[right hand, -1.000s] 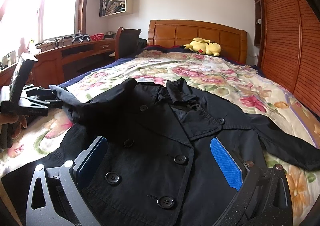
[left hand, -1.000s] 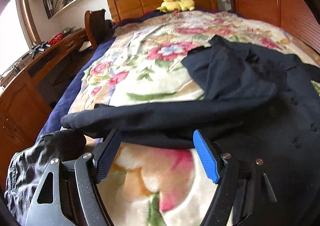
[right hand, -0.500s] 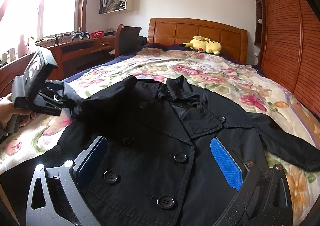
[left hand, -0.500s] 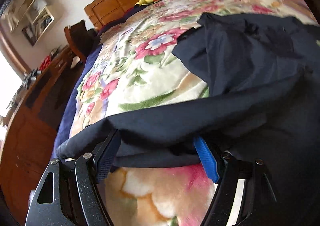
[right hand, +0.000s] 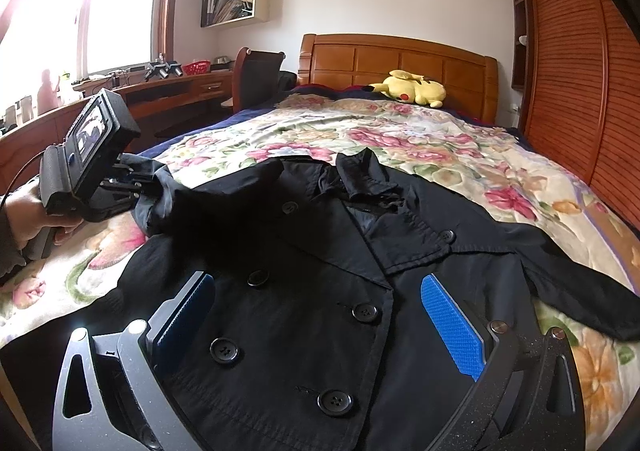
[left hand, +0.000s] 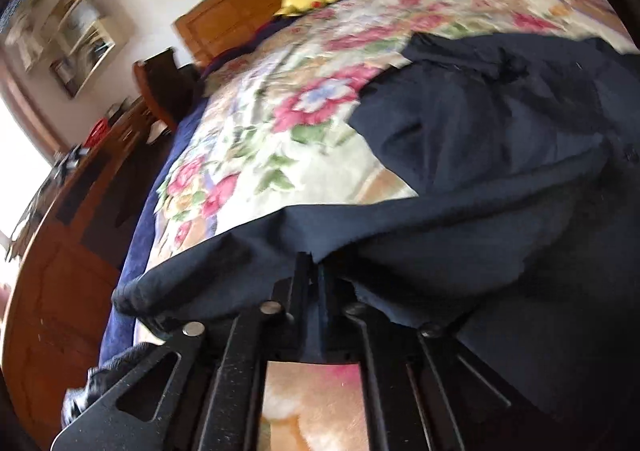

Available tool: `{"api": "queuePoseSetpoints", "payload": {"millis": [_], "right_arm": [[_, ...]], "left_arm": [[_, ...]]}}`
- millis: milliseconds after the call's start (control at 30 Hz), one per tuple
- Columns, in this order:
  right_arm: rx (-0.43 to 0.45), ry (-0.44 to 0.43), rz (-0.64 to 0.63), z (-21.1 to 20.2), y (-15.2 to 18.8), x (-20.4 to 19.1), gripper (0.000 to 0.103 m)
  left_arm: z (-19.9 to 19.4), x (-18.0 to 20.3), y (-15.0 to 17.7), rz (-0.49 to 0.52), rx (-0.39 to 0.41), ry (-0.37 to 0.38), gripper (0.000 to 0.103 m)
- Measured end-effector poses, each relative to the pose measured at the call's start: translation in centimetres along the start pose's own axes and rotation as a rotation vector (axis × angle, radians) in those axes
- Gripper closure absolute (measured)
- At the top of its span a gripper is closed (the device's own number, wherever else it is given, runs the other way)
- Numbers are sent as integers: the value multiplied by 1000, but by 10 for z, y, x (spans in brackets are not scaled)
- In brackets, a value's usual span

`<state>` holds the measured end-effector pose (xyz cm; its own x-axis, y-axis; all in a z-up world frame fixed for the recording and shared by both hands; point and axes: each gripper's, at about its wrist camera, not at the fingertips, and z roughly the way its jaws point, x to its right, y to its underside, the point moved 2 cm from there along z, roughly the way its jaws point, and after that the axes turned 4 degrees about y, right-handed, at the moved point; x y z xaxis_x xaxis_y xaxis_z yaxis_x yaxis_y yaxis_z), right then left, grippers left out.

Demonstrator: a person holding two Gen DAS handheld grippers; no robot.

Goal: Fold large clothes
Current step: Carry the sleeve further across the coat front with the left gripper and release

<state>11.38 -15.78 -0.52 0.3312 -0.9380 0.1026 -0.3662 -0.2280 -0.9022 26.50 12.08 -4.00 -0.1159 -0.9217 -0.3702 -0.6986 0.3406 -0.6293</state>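
A black double-breasted coat (right hand: 320,271) lies front up on the floral bedspread (right hand: 400,131), collar toward the headboard. My left gripper (left hand: 314,271) is shut on the coat's left sleeve (left hand: 248,263) near the cuff and holds it lifted off the bed; it also shows in the right wrist view (right hand: 132,187) at the left. My right gripper (right hand: 316,323) is open and empty, hovering low over the coat's buttoned front. The coat's other sleeve (right hand: 580,291) lies stretched to the right.
A yellow plush toy (right hand: 412,89) lies by the wooden headboard (right hand: 400,59). A wooden desk (right hand: 160,91) and chair (right hand: 256,75) stand left of the bed. A slatted wooden wardrobe (right hand: 580,71) lines the right side. Another dark garment (left hand: 104,379) hangs at the bed's near left edge.
My left gripper has closed on the sleeve near the cuff and raised it, tilting toward the coat. My right gripper has stayed open in place.
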Motion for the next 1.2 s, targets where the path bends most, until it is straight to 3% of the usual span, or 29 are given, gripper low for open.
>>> {"api": "queuePoseSetpoints", "payload": {"millis": [300,600,733,867,1100,1167,1200], "right_arm": [[8,-12,7,-3,-1,2,0],[32,34,48,-23,-3,22,0],[26,52,69,-25,2,33,0],[9,54,84,-21,5,36,0],[-4,38,73,-18,2,32,0],[-2,39,72,-19,1,33,0],[-3,40,73,-18,1,33,0]], "left_arm": [[-45,0,-25,-73,130,10,102],[-99,66,-71,-19,270,117,102],[-109,95,-75,2,284,177,102],[-112,109,-59,-26,250,216,102],[-123,118,-16,-72,192,350,87],[-131,116,-8,-76,197,359,79],[-134,115,-4,-82,201,365,69]]}}
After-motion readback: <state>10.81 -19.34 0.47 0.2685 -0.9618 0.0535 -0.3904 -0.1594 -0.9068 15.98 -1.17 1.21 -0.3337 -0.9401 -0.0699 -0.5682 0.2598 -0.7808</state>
